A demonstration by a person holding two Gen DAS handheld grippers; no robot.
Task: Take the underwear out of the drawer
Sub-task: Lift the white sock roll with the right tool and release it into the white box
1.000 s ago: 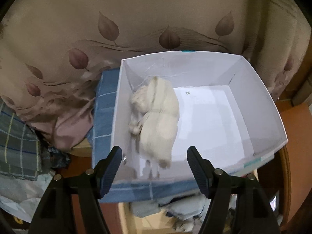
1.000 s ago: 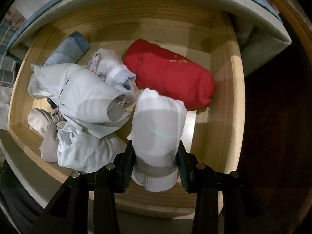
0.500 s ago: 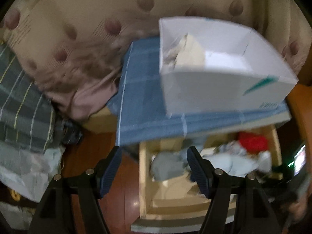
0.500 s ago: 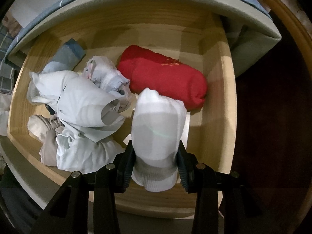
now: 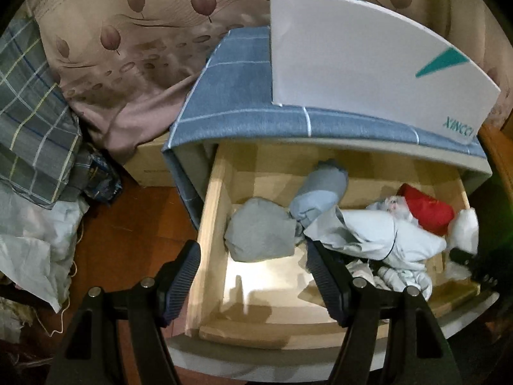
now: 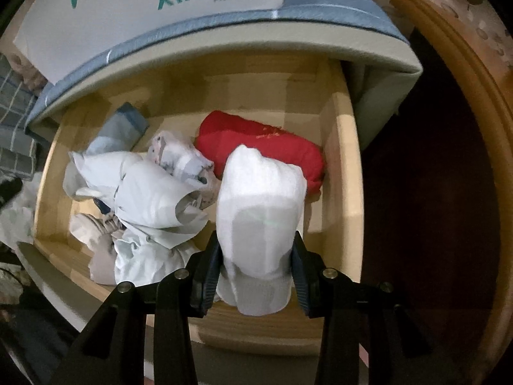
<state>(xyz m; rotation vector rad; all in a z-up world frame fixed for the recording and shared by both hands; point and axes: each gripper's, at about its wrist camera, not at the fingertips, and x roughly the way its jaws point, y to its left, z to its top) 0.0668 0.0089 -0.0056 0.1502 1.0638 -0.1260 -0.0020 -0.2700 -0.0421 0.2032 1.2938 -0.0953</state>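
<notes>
One rolled white piece of underwear [image 6: 259, 224] sits clamped between the two fingers of the right hand-held gripper [image 6: 256, 269], its padded jaws pressing on both sides of the bundle near its banded lower end. The bundle hangs over the open wooden drawer [image 6: 348, 173], near the drawer's front right corner. In the left wrist view the same white bundle [image 5: 465, 229] shows at the far right edge of the drawer.

Just behind it in the drawer lies a red rolled garment [image 6: 259, 146]. To its left are a small white patterned bundle [image 6: 179, 160], a loose heap of pale blue-grey clothing [image 6: 150, 205], a beige piece [image 6: 99, 247] under that heap at the front left, and a blue-grey roll [image 6: 123, 128] toward the back left corner. The left wrist view adds a grey balled garment [image 5: 261, 234] lying on the drawer floor near its left wall.

The left hand-held gripper [image 5: 253, 276] hangs above the drawer's front left part with its jaws spread wide and nothing between them.

Above the drawer, the cabinet top is covered by a blue checked cloth [image 5: 231, 96], and a white cardboard box [image 5: 362, 64] with teal lettering stands on it. Behind hangs a beige fabric with a brown leaf pattern [image 5: 138, 32]. On the reddish wooden floor [image 5: 128, 224] to the left lie a checked grey-green cloth [image 5: 29, 112] and crumpled white bags [image 5: 32, 247].
</notes>
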